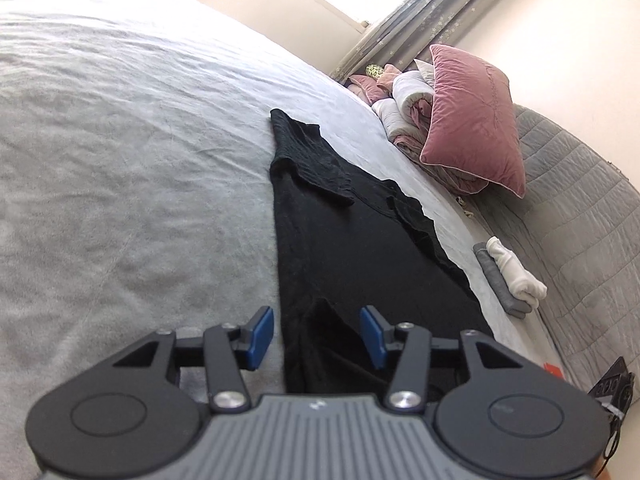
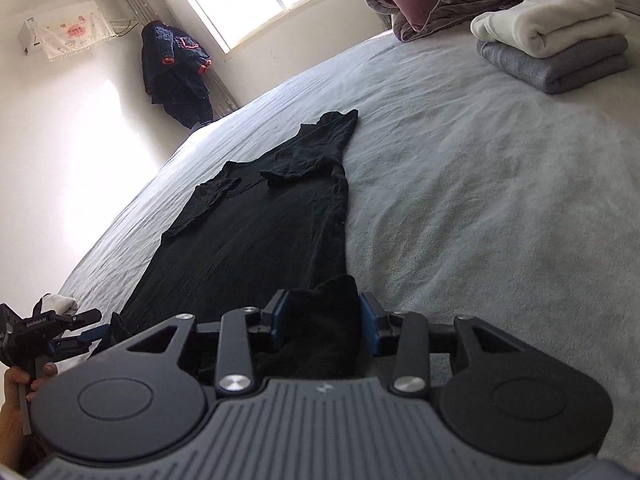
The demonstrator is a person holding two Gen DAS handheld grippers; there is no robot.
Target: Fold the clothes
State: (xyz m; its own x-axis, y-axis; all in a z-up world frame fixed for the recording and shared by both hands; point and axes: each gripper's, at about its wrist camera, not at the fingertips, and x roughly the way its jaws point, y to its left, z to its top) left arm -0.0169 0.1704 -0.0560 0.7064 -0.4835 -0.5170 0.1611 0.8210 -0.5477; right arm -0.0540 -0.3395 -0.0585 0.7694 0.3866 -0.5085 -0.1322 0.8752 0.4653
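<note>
A black short-sleeved garment (image 1: 340, 240) lies flat and lengthwise on the grey bed sheet (image 1: 120, 160), with both sleeves folded inward at its far end. My left gripper (image 1: 318, 336) hovers over the near left hem corner. Its blue pads stand apart, a raised fold of cloth lies between them, and neither pad presses on it. In the right wrist view the garment (image 2: 260, 232) stretches away from my right gripper (image 2: 324, 316), whose pads close on a bunched-up corner of the near hem. The left gripper (image 2: 96, 330), held by a hand, shows at the lower left.
A stack of folded white and grey clothes (image 2: 552, 52) sits near the bed's edge by a grey quilted surface (image 1: 580, 220). A pink pillow (image 1: 472, 120) leans on a rolled duvet. Dark clothes (image 2: 176, 76) hang in the corner beside the window.
</note>
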